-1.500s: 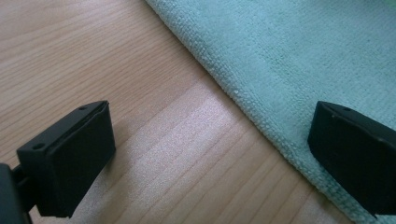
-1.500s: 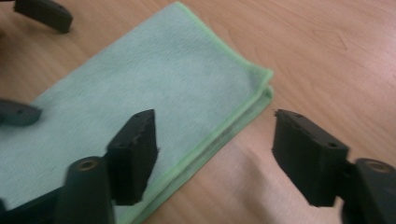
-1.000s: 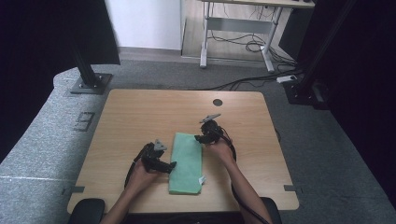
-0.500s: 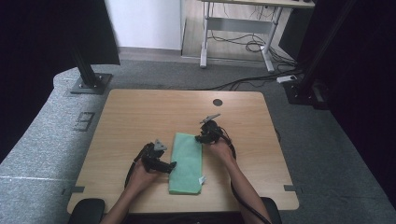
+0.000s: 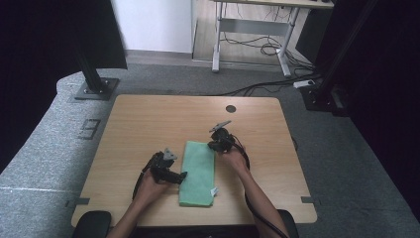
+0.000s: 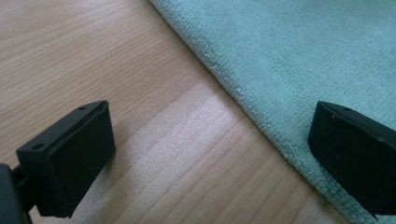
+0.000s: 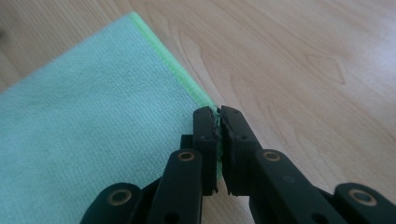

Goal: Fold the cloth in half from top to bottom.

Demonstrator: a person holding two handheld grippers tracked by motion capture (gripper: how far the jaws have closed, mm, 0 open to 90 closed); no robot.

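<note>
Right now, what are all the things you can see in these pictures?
cloth: one, light green, folded flat near the front middle of the table, a small white tag at its near right corner
table: one, light wood, in the middle of the room, a dark round hole near its far edge
desk: one, grey metal legs, at the back by the wall, cables on the floor under it
black stands: two, on the grey carpet at the table's far left and far right
left gripper: one, black, jaws open, one on bare wood and one over the cloth's left edge
right gripper: one, black, jaws have just been closing and pinch the cloth's edge
forearms: two, coming in from the bottom
</note>
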